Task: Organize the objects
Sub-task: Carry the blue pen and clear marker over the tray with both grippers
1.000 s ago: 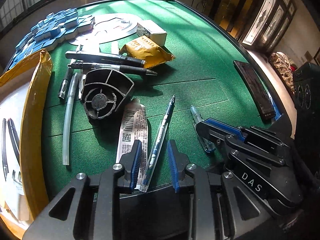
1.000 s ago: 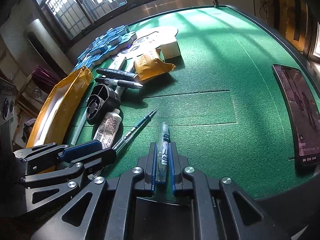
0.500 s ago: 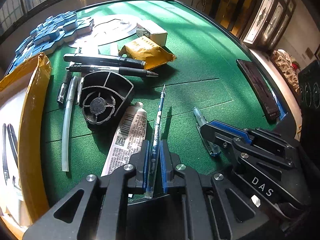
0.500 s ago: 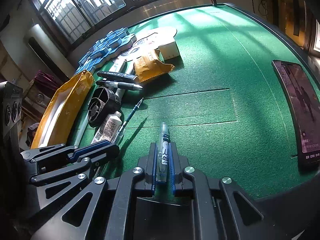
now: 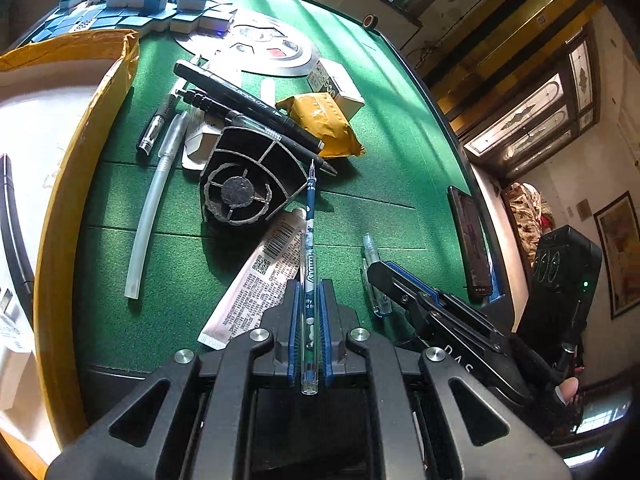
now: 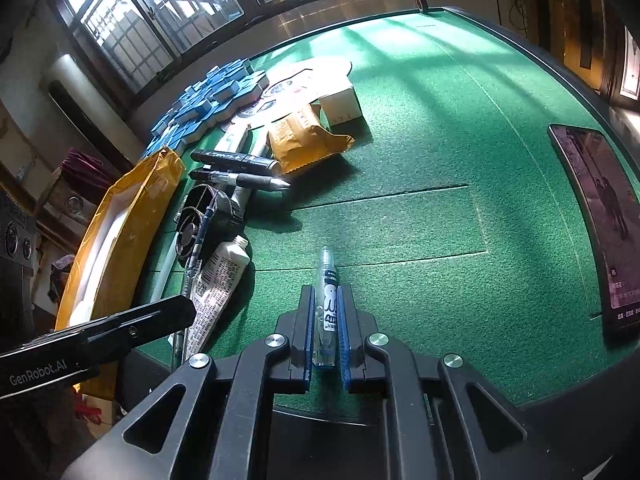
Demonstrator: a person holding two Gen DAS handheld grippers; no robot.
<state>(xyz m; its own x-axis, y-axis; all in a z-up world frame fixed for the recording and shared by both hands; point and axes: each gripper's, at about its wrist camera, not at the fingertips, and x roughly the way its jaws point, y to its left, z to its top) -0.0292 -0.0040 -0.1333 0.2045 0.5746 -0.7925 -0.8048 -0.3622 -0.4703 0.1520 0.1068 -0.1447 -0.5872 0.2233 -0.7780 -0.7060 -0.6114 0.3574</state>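
My left gripper (image 5: 310, 294) is shut on a slim blue pen (image 5: 310, 236), held along its fingers with the tip raised over a black fan-shaped part (image 5: 244, 188). The same pen (image 6: 200, 236) shows in the right wrist view, rising from the left gripper's finger (image 6: 120, 326). My right gripper (image 6: 325, 296) is shut on a clear pen cap (image 6: 327, 300), just above the green felt table (image 6: 400, 240). In the left wrist view that cap (image 5: 372, 256) pokes out ahead of the right gripper's fingers (image 5: 404, 288).
A white tube (image 5: 260, 280), two black pens (image 5: 248, 100), a translucent hose (image 5: 152, 200), a yellow packet (image 5: 320, 124) and a white box (image 5: 340, 84) crowd the left half. An open yellow envelope (image 5: 64, 208) lies far left, blue tiles (image 5: 132, 0) behind, a phone (image 6: 596, 220) at right.
The left jaws closed on the blue pen, then lifted it off the felt and swung it left over the white tube and black part. The right gripper and its cap stayed still.
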